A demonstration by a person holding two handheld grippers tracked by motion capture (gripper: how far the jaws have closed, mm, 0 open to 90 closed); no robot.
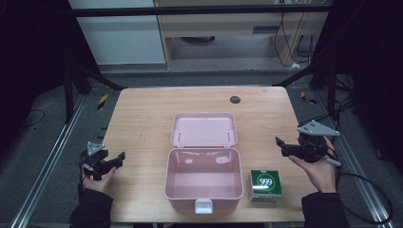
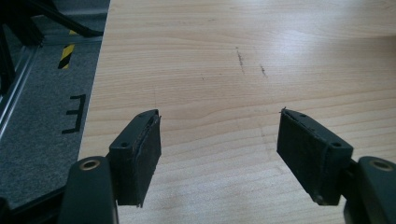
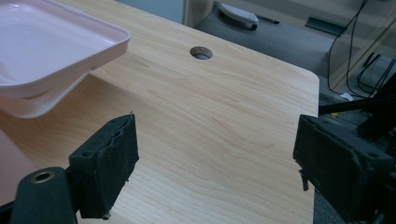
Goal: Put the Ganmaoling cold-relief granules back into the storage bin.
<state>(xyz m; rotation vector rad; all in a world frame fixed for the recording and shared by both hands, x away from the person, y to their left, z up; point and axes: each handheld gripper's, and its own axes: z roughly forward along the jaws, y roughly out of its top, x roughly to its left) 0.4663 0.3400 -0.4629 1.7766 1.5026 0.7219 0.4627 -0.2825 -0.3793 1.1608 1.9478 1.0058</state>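
Observation:
An open pink plastic box (image 1: pixel 167 176) stands in the middle of the wooden table, empty inside. Its lid (image 1: pixel 204 130) is laid back toward the far side, and the lid's edge (image 3: pixel 51 51) appears at the upper left of the right gripper view. A small green and white carton marked 999 (image 1: pixel 265 185) sits just right of the box. My left gripper (image 1: pixel 116 161) (image 2: pixel 219 140) hovers over the table's left edge, open, with bare wood between its pads. Right of the box and above the carton, my right gripper (image 1: pixel 282 147) (image 3: pixel 215 149) is open and holds nothing.
A round cable hole (image 1: pixel 235 99) (image 3: pixel 201 52) lies near the table's far edge. The table's left edge drops to grey floor with a metal rail (image 2: pixel 9 93). Black frame posts stand at both far corners. Cables hang beyond the far right corner.

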